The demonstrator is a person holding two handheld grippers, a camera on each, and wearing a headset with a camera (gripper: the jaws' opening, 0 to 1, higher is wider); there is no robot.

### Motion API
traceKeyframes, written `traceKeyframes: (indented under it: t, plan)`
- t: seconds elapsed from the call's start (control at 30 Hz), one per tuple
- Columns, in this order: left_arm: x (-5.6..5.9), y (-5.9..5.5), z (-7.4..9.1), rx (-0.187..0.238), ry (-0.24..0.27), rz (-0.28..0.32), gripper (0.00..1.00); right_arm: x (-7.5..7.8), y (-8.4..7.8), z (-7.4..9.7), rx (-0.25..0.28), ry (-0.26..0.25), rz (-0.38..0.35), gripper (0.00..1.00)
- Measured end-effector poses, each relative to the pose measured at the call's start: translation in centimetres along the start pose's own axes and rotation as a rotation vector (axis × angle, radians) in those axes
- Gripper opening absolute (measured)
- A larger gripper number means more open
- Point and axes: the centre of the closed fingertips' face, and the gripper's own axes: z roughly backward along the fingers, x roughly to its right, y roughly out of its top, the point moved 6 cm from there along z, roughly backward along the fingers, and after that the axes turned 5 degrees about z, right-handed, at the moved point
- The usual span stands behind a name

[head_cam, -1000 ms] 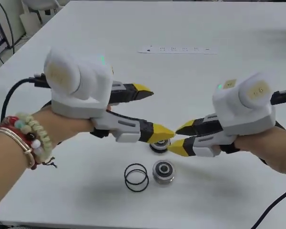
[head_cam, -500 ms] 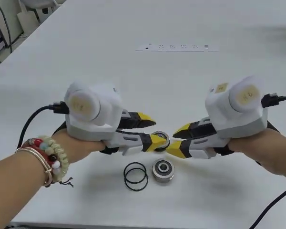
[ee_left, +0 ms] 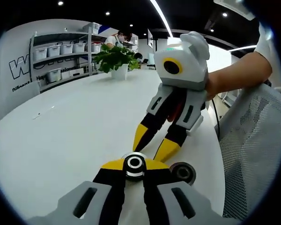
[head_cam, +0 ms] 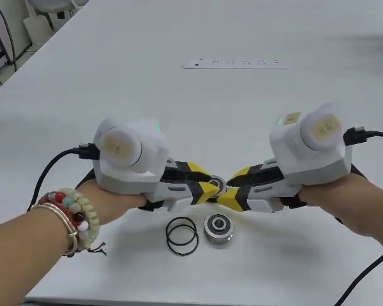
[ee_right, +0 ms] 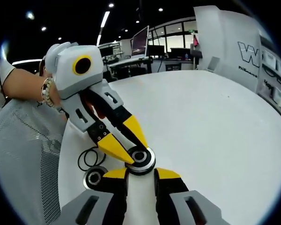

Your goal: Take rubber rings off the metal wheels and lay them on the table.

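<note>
- The person stands at a white table (head_cam: pixel 115 76) with both tools drawn in close, tip to tip, low over the near edge.
- The left gripper (head_cam: pixel 207 183) has its yellow-tipped jaws pulled in on a metal wheel (head_cam: pixel 216 185). In the left gripper view the wheel sits squarely between the two tips, hub facing the camera.
- The right gripper (head_cam: pixel 228 189) comes at the same wheel from the opposite side. Its jaws stand a little apart with the tips at the wheel's rim. From here I cannot tell whether they are pinching it or only touching.
- Two black rubber rings (head_cam: pixel 182 236) lie flat on the table just in front of the tools, overlapping each other.
- A second wheel (head_cam: pixel 218 228) lies on its side just beside the rings, to their right in the head view, close by but apart from them.
- A white power strip (head_cam: pixel 236 63) lies well back across the table.
- Bead bracelets (head_cam: pixel 73 217) ring the wrist behind the left gripper.
</note>
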Motion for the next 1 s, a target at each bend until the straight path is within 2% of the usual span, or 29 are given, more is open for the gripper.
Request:
traceKeyframes:
  t: [0.07,0.1,0.13,0.3,0.37,0.4,0.43,0.47,0.67,0.83,0.87,1.0]
  plan:
    - [0.0,-0.1,0.1,-0.002,0.003,-0.02,0.09,0.0,0.0,0.0,0.002,0.004,-0.005,0.19]
    - [0.1,-0.2,0.0,-0.017,-0.004,-0.033,0.08,0.0,0.0,0.0,0.003,0.005,-0.005,0.18]
    - [0.0,-0.2,0.0,-0.006,0.004,-0.024,0.08,0.0,0.0,0.0,0.003,0.006,-0.007,0.18]
    - [-0.1,-0.3,-0.1,-0.005,0.002,-0.018,0.08,0.0,-0.1,0.0,0.002,0.011,-0.005,0.17]
    - [-0.1,-0.3,-0.1,-0.004,0.004,-0.017,0.08,-0.1,-0.3,0.0,-0.016,0.014,0.002,0.13]
    - [-0.2,-0.4,-0.1,-0.004,0.005,-0.017,0.08,0.2,-0.5,0.2,-0.033,-0.004,0.044,0.1]
    - [-0.2,-0.4,0.0,-0.004,0.004,-0.017,0.08,0.0,-0.4,0.2,-0.015,0.012,0.008,0.08]
    - [-0.2,-0.4,0.0,-0.003,0.005,-0.017,0.08,0.0,-0.3,0.2,-0.012,0.014,0.003,0.07]
    - [-0.3,-0.4,0.0,-0.003,0.01,-0.017,0.08,-0.1,-0.3,0.3,-0.021,0.006,0.007,0.01]
    - [-0.1,-0.3,0.1,-0.005,0.008,-0.023,0.08,0.2,-0.4,0.5,-0.017,-0.004,-0.056,0.0]
    - [-0.1,-0.3,0.1,-0.008,0.008,-0.029,0.08,0.4,-0.5,0.6,-0.011,-0.018,-0.077,0.0]
    - [0.0,-0.3,0.1,-0.008,0.003,-0.036,0.08,0.7,-0.4,1.0,0.011,-0.023,-0.171,0.0]
